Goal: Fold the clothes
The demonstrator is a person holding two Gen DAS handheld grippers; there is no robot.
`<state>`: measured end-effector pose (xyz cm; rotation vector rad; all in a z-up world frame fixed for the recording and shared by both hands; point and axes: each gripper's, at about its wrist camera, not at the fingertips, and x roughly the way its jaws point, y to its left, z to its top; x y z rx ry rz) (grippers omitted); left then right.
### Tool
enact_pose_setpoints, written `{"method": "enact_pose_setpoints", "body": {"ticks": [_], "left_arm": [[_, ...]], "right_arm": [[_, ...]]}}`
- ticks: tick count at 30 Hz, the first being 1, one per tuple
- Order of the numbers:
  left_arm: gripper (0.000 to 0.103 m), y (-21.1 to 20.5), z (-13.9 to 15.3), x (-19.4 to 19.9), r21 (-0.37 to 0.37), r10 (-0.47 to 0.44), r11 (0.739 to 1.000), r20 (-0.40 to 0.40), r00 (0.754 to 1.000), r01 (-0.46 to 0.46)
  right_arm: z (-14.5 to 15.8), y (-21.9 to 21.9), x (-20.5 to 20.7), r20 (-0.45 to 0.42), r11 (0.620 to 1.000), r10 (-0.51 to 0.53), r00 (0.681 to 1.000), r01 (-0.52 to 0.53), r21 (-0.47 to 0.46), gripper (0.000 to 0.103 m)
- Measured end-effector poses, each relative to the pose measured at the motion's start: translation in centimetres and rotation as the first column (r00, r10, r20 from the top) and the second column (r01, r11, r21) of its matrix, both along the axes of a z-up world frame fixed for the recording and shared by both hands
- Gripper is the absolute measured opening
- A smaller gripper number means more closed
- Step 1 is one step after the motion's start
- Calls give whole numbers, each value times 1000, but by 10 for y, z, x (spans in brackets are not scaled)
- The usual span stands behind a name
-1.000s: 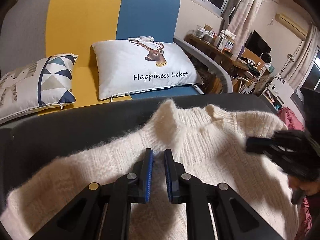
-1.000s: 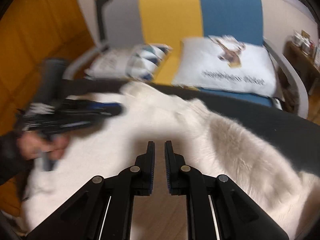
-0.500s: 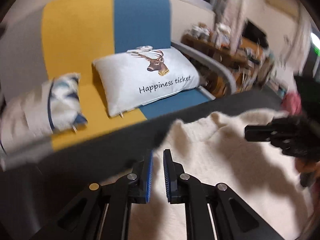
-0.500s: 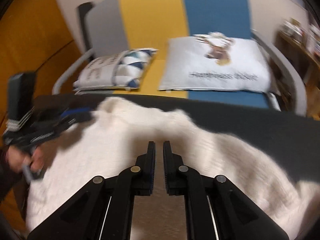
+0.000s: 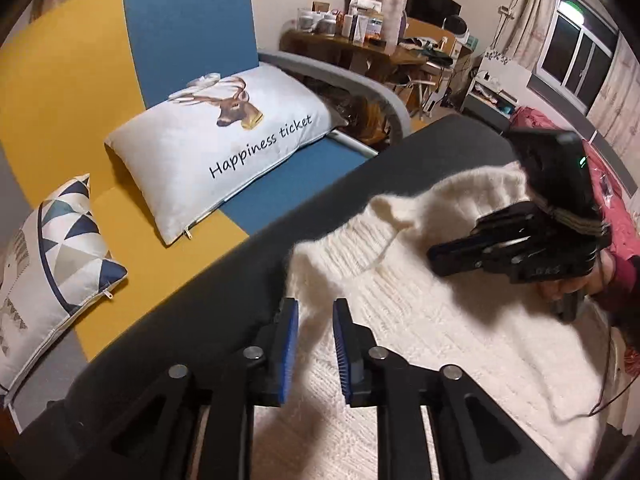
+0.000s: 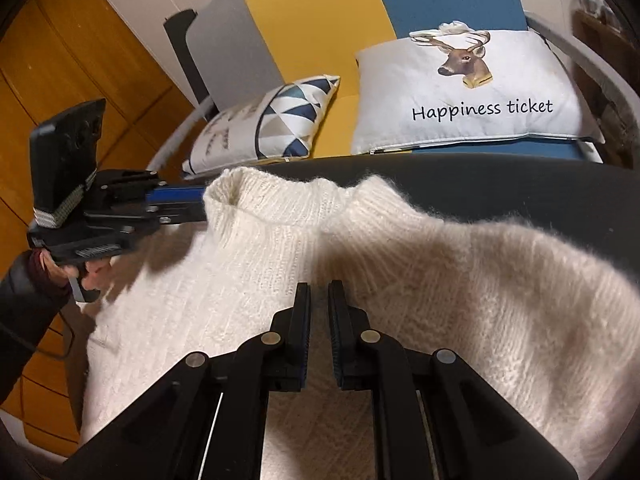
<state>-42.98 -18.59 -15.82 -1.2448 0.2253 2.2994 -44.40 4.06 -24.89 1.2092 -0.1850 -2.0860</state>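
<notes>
Two hand-held grippers work over one fluffy cream-white knitted sweater [image 6: 400,280], which lies spread on the dark grey counter [image 6: 520,188] with its ribbed collar [image 6: 256,196] at the far edge, towards the yellow, blue and grey sofa [image 5: 80,92]. The left hand-held gripper [image 5: 314,344] hovers over the sweater's left shoulder near the collar; its jaws are opening, with a narrow gap between the blue pads and knit behind them, yet no fold of wool appears pinched. The right hand-held gripper [image 6: 319,332] sits over the middle of the chest with its jaws pressed nearly together and nothing visibly caught between them. The step in hand looks like getting hold of the shoulder or sleeve on each side to bring it across the body. To do it well, the left jaws should spread wider before they sink into the knit, since this thick, hairy wool will slip out of a shallow bite. Taking both layers at the shoulder seam, not just surface fluff, keeps the fold line straight. The right hand-held gripper is best placed on the opposite side at a matching distance from the collar, so the garment stays square. Loose knit stretches, so lifting low and laying it flat avoids dragging the whole sweater towards the near edge.
</notes>
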Motion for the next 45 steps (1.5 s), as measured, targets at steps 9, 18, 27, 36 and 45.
{"method": "enact_pose_setpoints", "body": {"ticks": [9,18,27,36,45], "left_arm": [[12,22,-26,-13,-154,37,987,1,999,-36],[6,-25,-36,12,164,455,876,28,890,-453],[10,-29,-18,48,212,476,864,-47,878,-456],[10,-50,-38,75,233,481,849,29,876,-474],[10,-44,-41,77,201,482,858,-1,876,-472]], "right_arm": [[-3,4,0,-1,998,-14,1000,14,-55,10],[-4,8,1,-4,997,-27,1000,27,-77,10],[36,-36,-6,-22,984,126,992,-128,-123,33],[23,-92,-69,150,955,236,960,-200,-220,57],[21,-120,-92,252,888,306,918,-180,-423,76]]}}
